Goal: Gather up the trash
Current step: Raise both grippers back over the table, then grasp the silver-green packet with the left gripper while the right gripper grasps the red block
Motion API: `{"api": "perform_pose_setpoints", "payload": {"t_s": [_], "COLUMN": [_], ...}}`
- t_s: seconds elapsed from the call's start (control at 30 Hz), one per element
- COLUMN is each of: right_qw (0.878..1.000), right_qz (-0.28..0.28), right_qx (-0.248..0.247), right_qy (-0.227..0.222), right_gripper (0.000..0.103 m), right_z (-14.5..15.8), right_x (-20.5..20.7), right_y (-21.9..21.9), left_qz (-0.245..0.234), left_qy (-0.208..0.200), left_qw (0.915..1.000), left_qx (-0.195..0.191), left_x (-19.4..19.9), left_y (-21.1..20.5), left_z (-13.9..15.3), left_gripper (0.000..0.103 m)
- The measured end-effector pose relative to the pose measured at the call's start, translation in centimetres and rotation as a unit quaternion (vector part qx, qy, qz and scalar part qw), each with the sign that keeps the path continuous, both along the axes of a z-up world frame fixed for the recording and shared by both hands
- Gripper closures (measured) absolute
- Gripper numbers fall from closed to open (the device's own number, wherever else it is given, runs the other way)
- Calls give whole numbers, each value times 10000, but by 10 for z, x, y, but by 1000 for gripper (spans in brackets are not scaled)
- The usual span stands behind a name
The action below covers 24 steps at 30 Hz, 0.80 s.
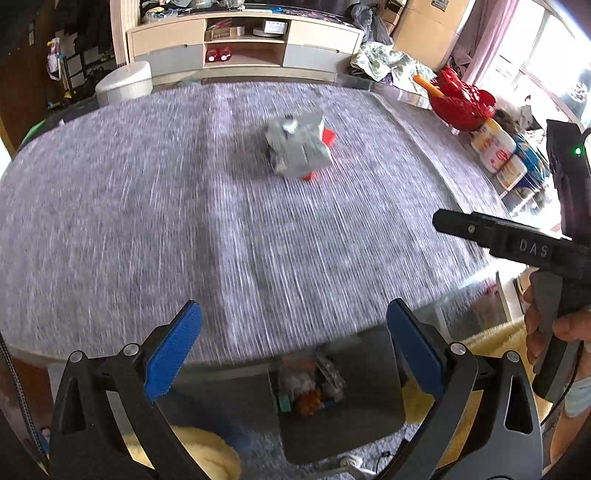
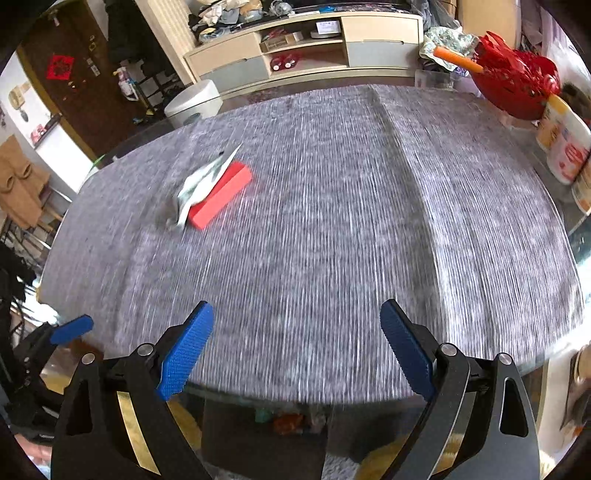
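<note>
A rough woven grey cloth table cover point(image 2: 332, 206) lies matt beneath a crumpled silvery foil wrapper point(image 1: 297, 147) and a smooth red plastic block point(image 2: 221, 195).

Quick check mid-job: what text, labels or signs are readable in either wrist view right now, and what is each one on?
"DAS": raised letters on the black body of the right hand-held gripper, seen from the left wrist view.
White plastic tubs with red and yellow labels at the table's right edge: print blurred, unreadable.
Red paper sign on the dark brown door: too small to read.
White label on the cabinet shelf: too small to read.
Crumpled grey wrapper on the red flat box: no legible print.
</note>
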State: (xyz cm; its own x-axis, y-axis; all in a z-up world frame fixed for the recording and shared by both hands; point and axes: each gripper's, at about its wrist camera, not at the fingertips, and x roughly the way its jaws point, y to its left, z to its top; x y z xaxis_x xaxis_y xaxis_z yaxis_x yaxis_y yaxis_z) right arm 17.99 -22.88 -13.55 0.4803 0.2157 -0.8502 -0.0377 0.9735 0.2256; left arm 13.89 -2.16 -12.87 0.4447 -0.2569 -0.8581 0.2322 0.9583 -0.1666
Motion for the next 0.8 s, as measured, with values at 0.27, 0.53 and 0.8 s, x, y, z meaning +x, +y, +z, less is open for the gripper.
{"api": "perform_pose_setpoints", "payload": {"t_s": [0.27,0.53,0.8], "right_qw": [9996,9994,9992], "right_qz": [-215,-266,-355], "right_qx": [-153,-217,-159], "right_qy": [-46,-102,-74], "right_gripper": [11,11,11], "right_z": [6,8,5], "right_x": [43,72,94], "right_y": [-6,-12,-21], "left_qz": [-48,-137,-185], "left_qy": [-139,-164,0], "left_qw": [9999,9998,9998], "left_qx": [-10,-56,-76], "left_x": [53,94,125], "left_y": [-12,-30,-36], "left_z": [9,6,-5], "left_gripper": [8,15,27]}}
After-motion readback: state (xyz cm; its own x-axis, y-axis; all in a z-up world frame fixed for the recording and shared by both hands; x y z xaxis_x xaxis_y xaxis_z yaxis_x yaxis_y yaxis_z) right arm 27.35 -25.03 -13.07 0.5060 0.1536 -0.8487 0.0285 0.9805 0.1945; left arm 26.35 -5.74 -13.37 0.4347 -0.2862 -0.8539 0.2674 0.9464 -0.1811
